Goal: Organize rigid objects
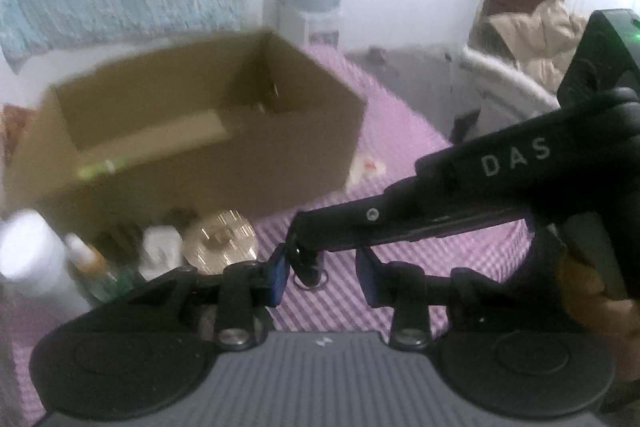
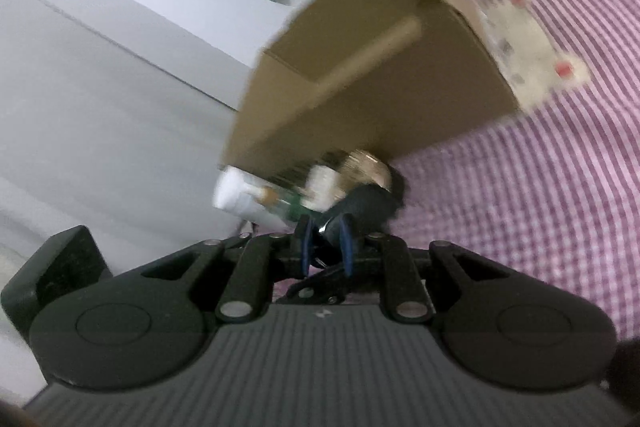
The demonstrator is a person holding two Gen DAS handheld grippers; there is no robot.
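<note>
A small black thing with a metal ring [image 1: 308, 273], blurred, hangs pinched in the right gripper [image 2: 326, 249], fingers closed on it. It sits between the left gripper [image 1: 324, 279] fingers, parted, not touching. At eleven o'clock, one open cardboard box [image 1: 192, 151]. Bottles [image 1: 86, 263] crowd its near wall; striped cloth [image 1: 400, 147] lies free at three o'clock.

Right gripper [image 1: 298, 247] clamped shut; left gripper [image 1: 324, 277] fingers apart.
</note>
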